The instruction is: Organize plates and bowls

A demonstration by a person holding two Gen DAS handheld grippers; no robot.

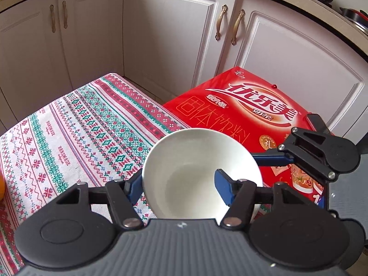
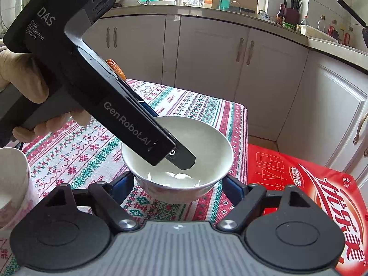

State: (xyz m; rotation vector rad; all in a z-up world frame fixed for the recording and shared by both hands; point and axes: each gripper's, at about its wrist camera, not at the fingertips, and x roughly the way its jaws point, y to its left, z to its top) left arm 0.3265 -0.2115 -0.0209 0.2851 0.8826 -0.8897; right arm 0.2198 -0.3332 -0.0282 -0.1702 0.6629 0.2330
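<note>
**Both jaws set on one white bowl**

Jaws of the left gripper (image 1: 179, 187) are clamped across the wall of the white bowl (image 1: 200, 158): one blue pad lies inside the bowl, the other presses the outside of the near-left rim. Jaws of the right gripper (image 2: 178, 187) straddle the same bowl from its other side, the blue pads touching the outer wall low down on either flank, so this pair looks closed on the bowl too.

That bowl sits at the corner of the desk (image 1: 69, 133), on its patterned red, green and white cloth, just beside a red carton (image 1: 241, 105) that stands lower next to it. In the right wrist view a gloved hand (image 2: 20, 78) holds the left gripper's handle, whose body slants down into the bowl. Another white vessel (image 2: 11, 184) shows at that view's left edge; its shape is cut off.

By my reading, the step in hand is the pick-up of this bowl, with the grasp made and the lift not begun. Next, both hands need to rise together, level and matched, since two grips on one rigid bowl fight each other if they drift.
</note>
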